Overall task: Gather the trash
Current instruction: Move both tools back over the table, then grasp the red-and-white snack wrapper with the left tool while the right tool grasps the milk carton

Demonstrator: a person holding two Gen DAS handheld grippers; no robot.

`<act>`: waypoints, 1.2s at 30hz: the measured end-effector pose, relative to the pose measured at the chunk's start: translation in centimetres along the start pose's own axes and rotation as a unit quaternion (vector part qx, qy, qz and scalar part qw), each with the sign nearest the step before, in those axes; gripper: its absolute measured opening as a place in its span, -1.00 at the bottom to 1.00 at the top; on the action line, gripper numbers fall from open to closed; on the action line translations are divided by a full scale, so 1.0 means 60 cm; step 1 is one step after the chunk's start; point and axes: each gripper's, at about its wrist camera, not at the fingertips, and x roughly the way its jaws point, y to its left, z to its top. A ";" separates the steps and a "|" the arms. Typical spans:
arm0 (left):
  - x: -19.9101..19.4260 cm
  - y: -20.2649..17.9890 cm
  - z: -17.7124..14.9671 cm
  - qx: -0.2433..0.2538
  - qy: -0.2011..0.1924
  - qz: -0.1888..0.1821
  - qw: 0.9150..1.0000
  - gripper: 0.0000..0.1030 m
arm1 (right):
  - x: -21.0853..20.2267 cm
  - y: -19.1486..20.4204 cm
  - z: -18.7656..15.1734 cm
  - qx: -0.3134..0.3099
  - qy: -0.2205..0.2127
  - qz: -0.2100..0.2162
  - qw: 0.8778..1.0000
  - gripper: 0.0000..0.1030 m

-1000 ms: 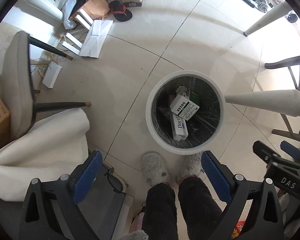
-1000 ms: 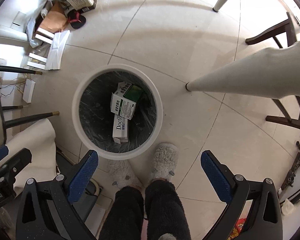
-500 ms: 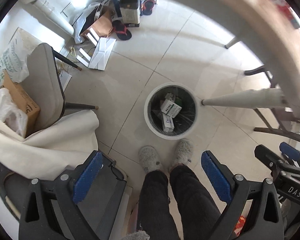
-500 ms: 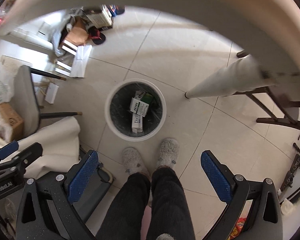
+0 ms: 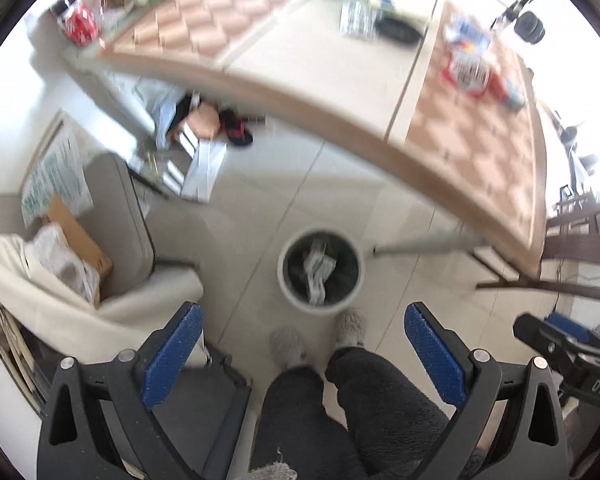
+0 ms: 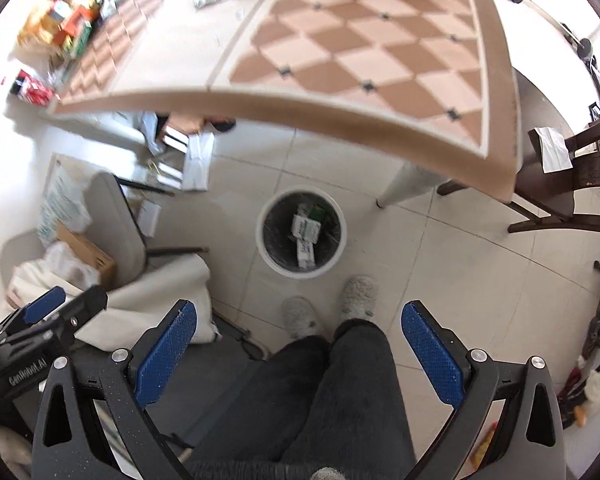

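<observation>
Tiled floor [image 6: 460, 264] carries a bin [image 6: 302, 271] with boxes [image 6: 306, 232] inside, beneath both spread, empty claws, left [image 5: 300, 354] and right [image 6: 298, 350].

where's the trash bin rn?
On the floor, centre of both wrist views: the trash bin stands just ahead of the person's slippers, left of the table leg.

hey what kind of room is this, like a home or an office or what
Most likely a lived-in home dining area: a big table with a checkered cloth and scattered packages, a dark wooden chair, a small trash bin on tiled floor, and the person's fuzzy slippers.
</observation>
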 end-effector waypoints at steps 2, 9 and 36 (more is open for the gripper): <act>-0.019 -0.013 0.037 0.007 -0.021 0.005 1.000 1.00 | -0.032 -0.012 0.021 0.017 -0.013 0.013 1.000 1.00; -0.035 -0.104 0.192 0.044 -0.053 0.060 0.996 1.00 | -0.094 -0.079 0.172 0.057 -0.059 0.007 0.997 1.00; 0.252 -0.376 0.544 0.049 0.125 -0.016 0.991 0.99 | 0.148 -0.242 0.716 0.012 0.043 -0.066 0.997 0.87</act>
